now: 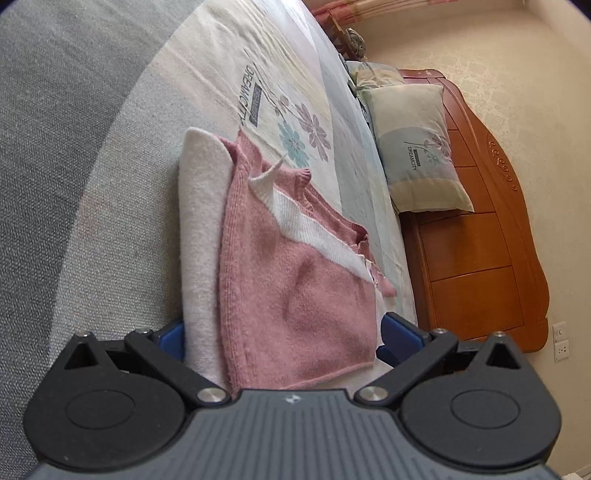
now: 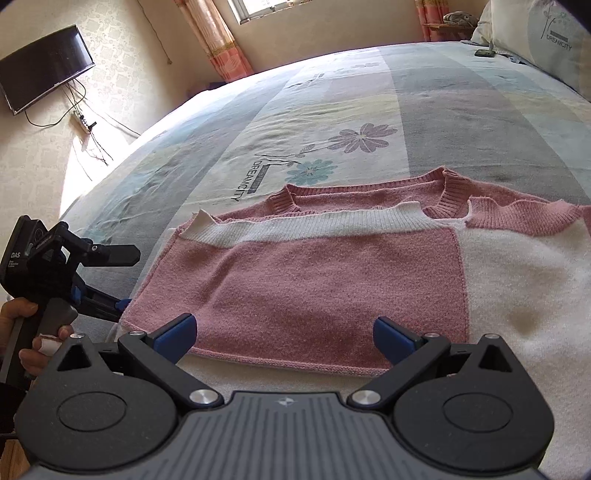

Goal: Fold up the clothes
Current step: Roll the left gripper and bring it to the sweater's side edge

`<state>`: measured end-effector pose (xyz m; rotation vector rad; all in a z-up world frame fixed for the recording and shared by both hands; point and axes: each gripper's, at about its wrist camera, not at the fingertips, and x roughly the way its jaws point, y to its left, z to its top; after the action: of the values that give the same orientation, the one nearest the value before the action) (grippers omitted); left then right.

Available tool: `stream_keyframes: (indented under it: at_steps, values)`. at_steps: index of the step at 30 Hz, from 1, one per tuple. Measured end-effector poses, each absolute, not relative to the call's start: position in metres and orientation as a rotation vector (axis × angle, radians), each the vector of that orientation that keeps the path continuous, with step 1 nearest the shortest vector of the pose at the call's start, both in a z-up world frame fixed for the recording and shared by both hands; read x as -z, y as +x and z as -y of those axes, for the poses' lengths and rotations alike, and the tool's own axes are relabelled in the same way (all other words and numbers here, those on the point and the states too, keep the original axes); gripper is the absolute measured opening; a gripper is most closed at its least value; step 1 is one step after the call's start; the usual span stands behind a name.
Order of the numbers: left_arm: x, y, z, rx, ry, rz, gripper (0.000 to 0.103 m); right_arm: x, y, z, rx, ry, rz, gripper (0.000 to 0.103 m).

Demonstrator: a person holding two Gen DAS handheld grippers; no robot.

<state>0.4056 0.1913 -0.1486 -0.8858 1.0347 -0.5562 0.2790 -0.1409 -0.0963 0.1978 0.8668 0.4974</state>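
Sunlit bedroom walls with pale patterned paper surround a wide bed [image 2: 461, 122] whose striped sheet carries printed flowers and the word DREAMCITY. Nearest the lens, the right gripper [image 2: 284, 332] has its blue-padded jaws spread wide, hovering at the near hem of a pink-and-white knit sweater [image 2: 314, 280] that lies folded on the sheet. Its pink panel lies over the white part, a white ribbed band runs across the top, and the pink collar sits just beyond. At the sweater's left edge, the left gripper [image 2: 123, 302] is held in a person's hand [image 2: 40, 339] with a bandaged finger. In its own view the left gripper [image 1: 284, 336] also stands wide apart, the sweater [image 1: 288, 288] lying between its fingers; whether they touch the cloth cannot be told.

Farther out, a pillow [image 1: 417, 151] with the same print leans against a carved orange-brown wooden headboard [image 1: 480, 240]. A dark flat television [image 2: 44, 66] hangs on the far wall with cables trailing to a power strip [image 2: 80, 122], and pink curtains [image 2: 218, 40] flank a window [image 2: 258, 7]. A wall socket [image 1: 561, 339] sits beside the headboard.
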Motion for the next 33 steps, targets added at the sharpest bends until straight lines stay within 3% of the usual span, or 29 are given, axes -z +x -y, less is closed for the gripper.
stream_keyframes:
  at_steps: [6,14,21,30,31,33]
  values:
    - [0.151,0.439,-0.188,0.528,-0.928,-1.014,0.102,0.092,0.272,0.137,-0.501,0.202,-0.852,0.103]
    - [0.152,0.415,-0.181,0.617,-0.928,-1.102,0.102,0.09,0.26,0.139,-0.552,0.204,-0.832,0.103]
    - [0.154,0.449,-0.175,0.598,-0.939,-1.15,0.102,0.099,0.255,0.144,-0.55,0.24,-0.847,0.103]
    - [0.161,0.438,-0.187,0.692,-1.012,-1.136,0.102,0.103,0.255,0.148,-0.534,0.255,-0.852,0.103]
    - [0.161,0.441,-0.187,0.693,-0.992,-1.148,0.1,0.104,0.255,0.149,-0.533,0.255,-0.852,0.103]
    - [0.163,0.443,-0.191,0.644,-0.967,-1.17,0.083,0.105,0.256,0.149,-0.53,0.257,-0.854,0.103]
